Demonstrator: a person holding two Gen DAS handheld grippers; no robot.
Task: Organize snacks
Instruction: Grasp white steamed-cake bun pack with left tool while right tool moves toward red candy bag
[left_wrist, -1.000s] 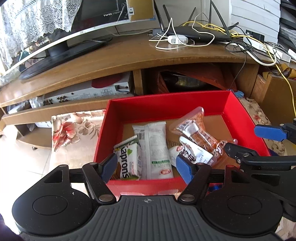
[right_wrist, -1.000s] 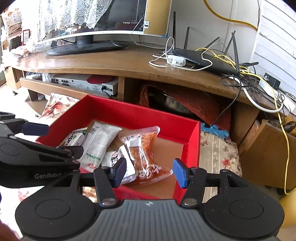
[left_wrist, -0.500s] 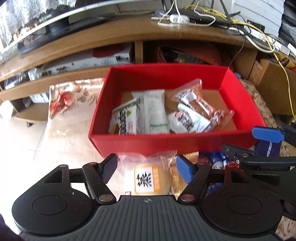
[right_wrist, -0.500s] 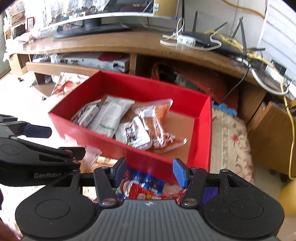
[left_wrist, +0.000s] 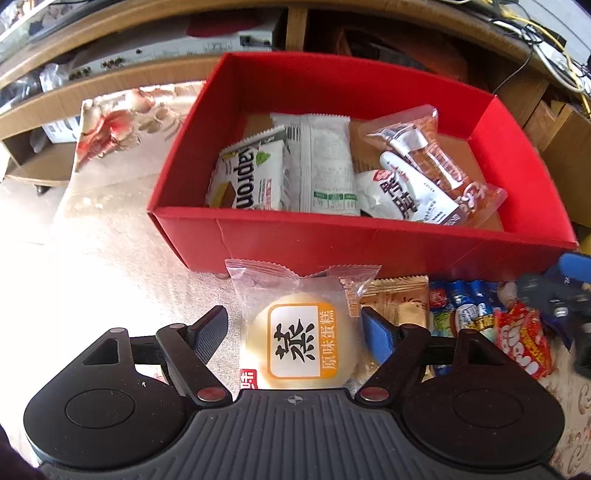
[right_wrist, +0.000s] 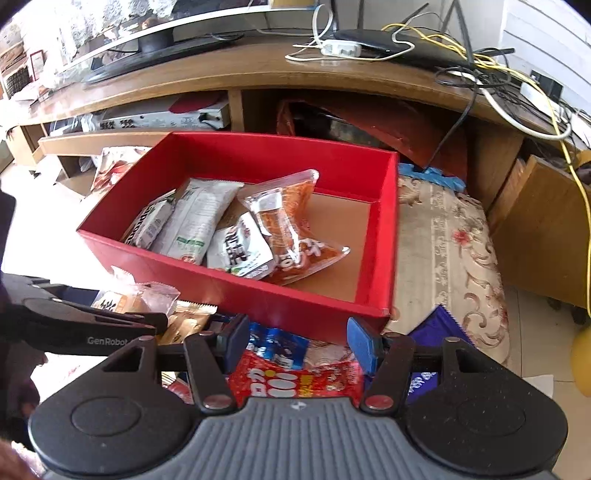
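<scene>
A round steamed-cake packet (left_wrist: 301, 341) lies on the floral mat (right_wrist: 454, 243) just near of the red box (left_wrist: 332, 240), its long axis running near to far, crimped end toward the box wall. The left gripper (left_wrist: 293, 332) brackets it, jaws opening, pads clear of the wrapper. To its right lie a gold packet (left_wrist: 397, 299), blue-and-white sweets (left_wrist: 463, 306) and a red candy bag (right_wrist: 295, 380), which the right gripper (right_wrist: 297, 341) straddles, jaws opening, not gripping. Wafers (left_wrist: 251, 181) and other packets fill the box's left half.
</scene>
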